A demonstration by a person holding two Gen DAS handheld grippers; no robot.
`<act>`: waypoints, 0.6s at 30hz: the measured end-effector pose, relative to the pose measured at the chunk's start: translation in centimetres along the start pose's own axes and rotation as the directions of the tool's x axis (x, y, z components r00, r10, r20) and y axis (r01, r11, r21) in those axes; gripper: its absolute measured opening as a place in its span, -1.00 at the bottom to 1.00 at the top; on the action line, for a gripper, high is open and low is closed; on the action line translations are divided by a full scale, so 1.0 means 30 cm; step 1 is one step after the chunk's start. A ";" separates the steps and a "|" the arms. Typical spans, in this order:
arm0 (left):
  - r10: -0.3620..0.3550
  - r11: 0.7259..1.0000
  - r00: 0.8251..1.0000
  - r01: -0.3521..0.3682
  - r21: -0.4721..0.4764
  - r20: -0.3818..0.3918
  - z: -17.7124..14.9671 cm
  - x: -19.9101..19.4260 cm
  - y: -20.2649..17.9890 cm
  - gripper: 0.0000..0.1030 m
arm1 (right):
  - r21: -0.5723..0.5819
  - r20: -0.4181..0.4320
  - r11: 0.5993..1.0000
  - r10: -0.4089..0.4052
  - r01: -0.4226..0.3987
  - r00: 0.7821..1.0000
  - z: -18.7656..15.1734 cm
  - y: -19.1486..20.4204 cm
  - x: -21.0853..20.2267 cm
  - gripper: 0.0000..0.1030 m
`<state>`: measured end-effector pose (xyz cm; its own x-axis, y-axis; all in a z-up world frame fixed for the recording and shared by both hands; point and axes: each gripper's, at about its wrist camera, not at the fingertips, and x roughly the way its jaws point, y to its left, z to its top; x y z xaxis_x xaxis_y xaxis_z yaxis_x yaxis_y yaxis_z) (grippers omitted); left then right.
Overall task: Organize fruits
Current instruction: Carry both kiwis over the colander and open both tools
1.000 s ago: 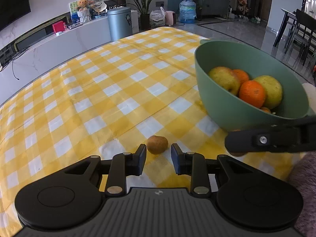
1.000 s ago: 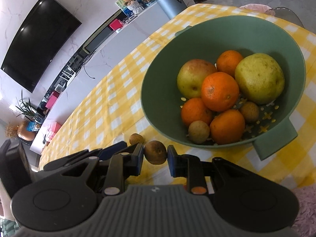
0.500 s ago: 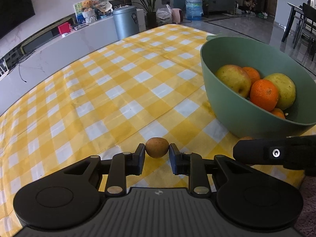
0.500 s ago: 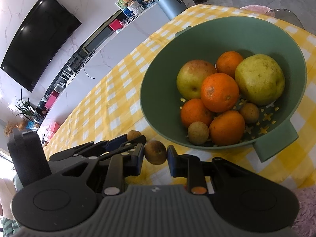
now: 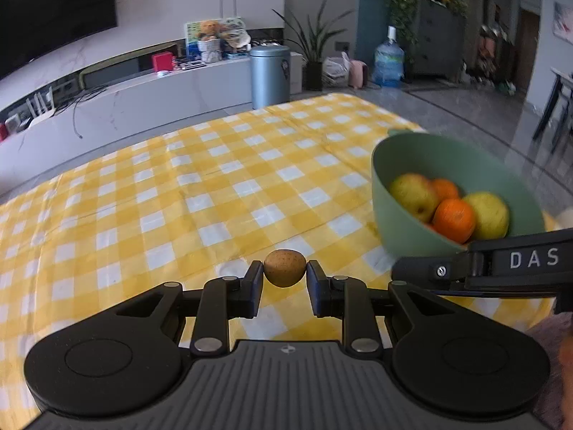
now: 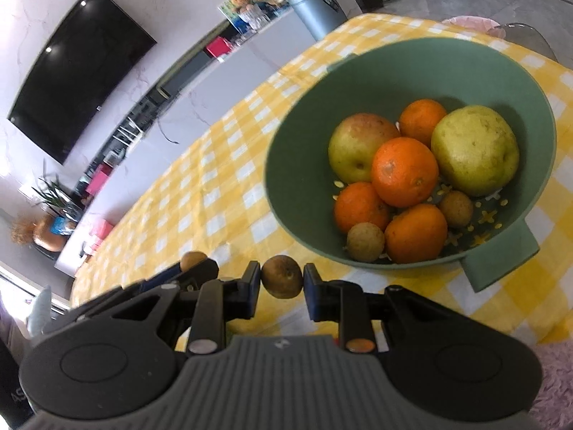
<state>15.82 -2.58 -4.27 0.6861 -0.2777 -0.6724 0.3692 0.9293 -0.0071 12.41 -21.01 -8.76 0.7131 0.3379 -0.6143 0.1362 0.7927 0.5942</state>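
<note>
Each gripper holds one small brown fruit pinched between its fingertips. The left gripper point(image 5: 284, 281) is closed on a round, speckled, matte-skinned fruit point(image 5: 285, 268) lifted above the desk point(image 5: 215, 193), which is covered in a yellow and white checked cloth. The right gripper point(image 6: 282, 283) is closed on a second brown fruit point(image 6: 282, 276), slightly duller and more dimpled, just short of the near rim of the green bowl point(image 6: 358, 82). The left gripper's fruit also shows in the right view, just to the left and behind point(image 6: 192, 260).

The bowl is smooth, deep and matte, with flat tab handles and flower-shaped drain holes in its floor. It already holds glossy pebbled oranges point(image 6: 404, 172), two larger yellow-green fruits, an apple and probably a pear point(image 6: 474, 150), and two small brown fruits like those being carried point(image 6: 365, 242).

The step in hand looks like carrying both fruits over the rim and dropping them in. To do it well, each gripper should clear the rim before opening, release low over a gap so the hard little fruit does not bounce out, and go in one at a time so that the two grippers, already close together, do not collide
</note>
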 end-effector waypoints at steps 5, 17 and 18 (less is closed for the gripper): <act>-0.009 1.000 0.998 0.009 -0.004 0.064 0.052 -0.054 -0.034 -0.44 | 0.014 0.134 0.989 0.143 -0.146 0.981 0.017 -0.026 -0.131 -0.57; -0.109 0.988 0.978 0.127 -0.093 0.176 0.172 -0.063 -0.152 -0.44 | 0.157 0.377 0.983 0.030 -0.096 0.926 0.057 -0.184 -0.321 -0.57; -0.122 0.986 0.978 0.139 -0.093 0.169 0.173 -0.046 -0.163 -0.44 | 0.166 0.377 0.983 0.006 -0.074 0.926 0.051 -0.185 -0.324 -0.57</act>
<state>16.32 -8.00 0.53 0.7318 -0.4262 -0.5318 0.4014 0.9002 -0.1690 5.76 -29.47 -5.30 0.9204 0.1267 -0.3698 0.1954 0.6701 0.7161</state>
